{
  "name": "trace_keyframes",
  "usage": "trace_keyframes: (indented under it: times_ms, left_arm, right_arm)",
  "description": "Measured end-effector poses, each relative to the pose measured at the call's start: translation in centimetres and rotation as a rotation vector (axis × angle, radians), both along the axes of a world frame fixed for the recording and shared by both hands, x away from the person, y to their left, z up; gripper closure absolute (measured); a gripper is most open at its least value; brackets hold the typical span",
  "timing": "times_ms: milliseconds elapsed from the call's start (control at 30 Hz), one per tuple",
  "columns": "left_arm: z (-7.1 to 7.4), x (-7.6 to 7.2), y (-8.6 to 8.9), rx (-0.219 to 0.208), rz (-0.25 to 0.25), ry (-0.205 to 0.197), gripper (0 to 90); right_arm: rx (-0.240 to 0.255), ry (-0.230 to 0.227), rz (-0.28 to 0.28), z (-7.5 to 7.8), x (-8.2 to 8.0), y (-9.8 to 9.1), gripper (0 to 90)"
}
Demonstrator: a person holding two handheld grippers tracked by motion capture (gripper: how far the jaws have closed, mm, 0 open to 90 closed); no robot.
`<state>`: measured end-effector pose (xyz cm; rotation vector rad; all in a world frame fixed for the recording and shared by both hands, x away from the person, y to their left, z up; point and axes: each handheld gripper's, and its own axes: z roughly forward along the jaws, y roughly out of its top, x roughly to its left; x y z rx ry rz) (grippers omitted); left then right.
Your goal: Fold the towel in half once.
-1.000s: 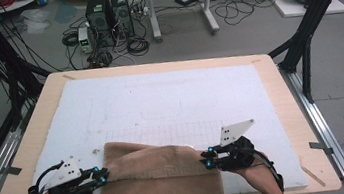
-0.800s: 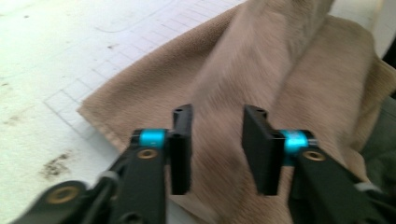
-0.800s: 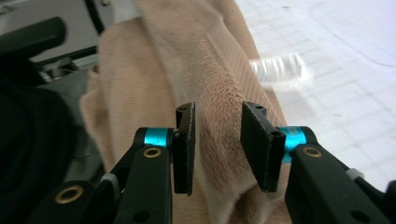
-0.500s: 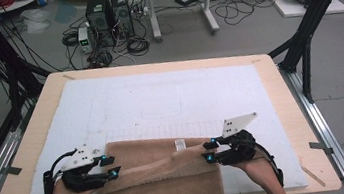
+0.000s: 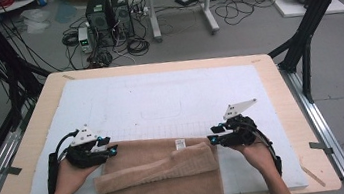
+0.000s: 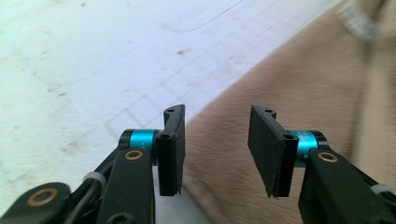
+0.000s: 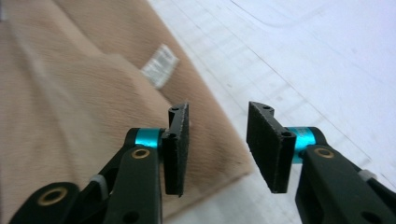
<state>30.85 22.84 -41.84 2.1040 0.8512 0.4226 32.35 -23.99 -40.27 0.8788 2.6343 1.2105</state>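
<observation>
The tan towel lies folded at the six o'clock edge of the worktop, its front hanging over, with a white label on its far edge. It looks soft, limp and light, apt to sag and unfold, so I'd grip the doubled far corners. The left tool at nine o'clock and right tool at three have just been opening, half-wide, nothing pinched.
</observation>
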Motion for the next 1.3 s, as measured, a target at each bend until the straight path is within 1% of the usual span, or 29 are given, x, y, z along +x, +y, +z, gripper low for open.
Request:
trace_keyframes:
  times_ms: [33, 67, 133, 167, 200, 233, 267, 300, 333, 367, 400, 433, 467, 500, 567, 633, 733, 800, 867, 900, 967, 1033, 1100, 1133, 1167, 1200, 1233, 1267, 1300]
  left_arm:
    - [-0.3, 0.3, 0.0, 0.013, 0.004, 0.003, 53.1]
    - [-0.6, 0.7, 0.0, 0.018, 0.007, 0.020, 52.0]
    - [-1.1, 1.2, 0.0, 0.019, 0.005, 0.043, 48.2]
    - [-1.3, 1.5, 0.0, 0.021, 0.000, 0.058, 47.2]
    - [-1.6, 1.7, 0.0, 0.020, 0.001, 0.086, 45.7]
    - [-1.9, 2.0, 0.0, 0.030, -0.002, 0.110, 44.2]
    - [-2.1, 2.2, -0.1, 0.028, -0.002, 0.125, 43.4]
    - [-2.3, 2.4, 0.0, 0.005, 0.003, 0.139, 42.6]
    - [-2.2, 2.5, 0.1, 0.005, 0.002, 0.141, 43.6]
    - [-2.3, 2.4, 0.1, 0.001, 0.002, 0.138, 45.9]
    - [-2.2, 2.4, 0.2, -0.006, -0.011, 0.143, 52.4]
    - [-2.2, 2.4, 0.1, -0.017, -0.032, 0.154, 61.5]
    - [-2.1, 2.3, -0.1, -0.019, -0.044, 0.157, 72.6]
    - [-2.0, 2.3, -0.3, -0.008, -0.047, 0.149, 77.6]
    - [-1.7, 2.3, -0.6, 0.015, -0.039, 0.134, 81.4]
    - [-1.5, 2.7, -0.7, 0.006, -0.006, 0.104, 82.5]
    - [-0.7, 3.6, -0.9, -0.019, 0.033, 0.058, 83.1]
    - [0.5, 4.8, -1.3, -0.039, 0.055, 0.039, 83.2]
    - [1.7, 5.8, -1.4, -0.050, 0.070, 0.013, 83.3]
    - [2.5, 6.5, -1.6, -0.053, 0.081, -0.004, 83.3]
    - [4.5, 8.2, -1.7, -0.060, 0.099, -0.037, 83.4]
    - [6.0, 9.4, -1.9, -0.058, 0.111, -0.055, 83.3]
    - [8.1, 11.0, -2.0, -0.076, 0.125, -0.081, 83.4]
    - [8.7, 11.4, -2.1, -0.082, 0.125, -0.083, 83.4]
    - [9.4, 12.0, -2.2, -0.087, 0.125, -0.089, 83.3]
    - [9.8, 12.5, -2.4, -0.082, 0.126, -0.087, 83.1]
    - [9.8, 12.9, -2.6, -0.080, 0.120, -0.085, 82.2]
    - [9.6, 13.1, -2.7, -0.080, 0.124, -0.075, 79.3]
    - [9.2, 13.2, -2.8, -0.064, 0.128, -0.057, 72.6]
  right_arm:
    - [-0.007, 0.004, -0.006, -0.2, 0.2, -0.1, 56.6]
    - [-0.018, 0.013, -0.013, -0.5, 0.4, -0.2, 55.2]
    - [-0.012, 0.039, -0.019, -1.2, 0.8, -0.4, 52.7]
    - [-0.009, 0.060, -0.018, -1.6, 0.9, -0.5, 51.4]
    - [-0.011, 0.072, -0.014, -1.8, 0.9, -0.5, 50.6]
    - [-0.015, 0.083, -0.010, -2.2, 1.0, -0.4, 50.1]
    - [-0.022, 0.097, -0.006, -2.6, 1.0, -0.3, 50.1]
    - [-0.024, 0.103, -0.003, -2.9, 1.1, -0.2, 50.2]
    - [-0.028, 0.115, 0.005, -3.3, 1.2, 0.0, 53.3]
    - [-0.029, 0.122, 0.012, -3.5, 1.2, 0.2, 56.7]
    - [-0.033, 0.103, 0.016, -3.6, 1.2, 0.3, 64.6]
    - [-0.026, 0.111, 0.032, -3.6, 1.3, 0.3, 72.9]
    - [-0.017, 0.124, 0.049, -3.6, 1.4, 0.5, 78.8]
    - [-0.035, 0.111, 0.060, -3.4, 1.5, 0.6, 82.7]
    - [-0.047, 0.093, 0.056, -3.1, 1.7, 0.7, 84.2]
    - [-0.058, 0.073, 0.038, -2.7, 2.0, 0.7, 84.5]
    - [-0.056, 0.047, 0.004, -1.8, 3.2, 0.4, 84.9]
    - [-0.044, 0.019, -0.033, -0.7, 4.5, 0.1, 85.0]
    - [-0.063, -0.003, -0.059, 0.5, 5.9, -0.1, 85.0]
    - [-0.067, -0.014, -0.070, 1.0, 6.5, -0.1, 85.1]
    - [-0.055, -0.037, -0.100, 2.7, 8.2, -0.3, 85.1]
    - [-0.045, -0.069, -0.130, 4.2, 9.5, -0.4, 85.2]
    - [-0.045, -0.091, -0.139, 5.6, 10.6, -0.4, 85.2]
    - [-0.058, -0.098, -0.148, 6.7, 11.3, -0.4, 85.2]
    - [-0.061, -0.109, -0.154, 7.2, 11.7, -0.4, 85.2]
    - [-0.060, -0.107, -0.157, 7.8, 12.2, -0.5, 85.1]
    - [-0.055, -0.108, -0.158, 8.0, 12.7, -0.7, 84.0]
    - [-0.065, -0.097, -0.168, 7.9, 13.1, -0.7, 80.7]
    - [-0.069, -0.082, -0.181, 7.6, 13.3, -0.7, 74.7]
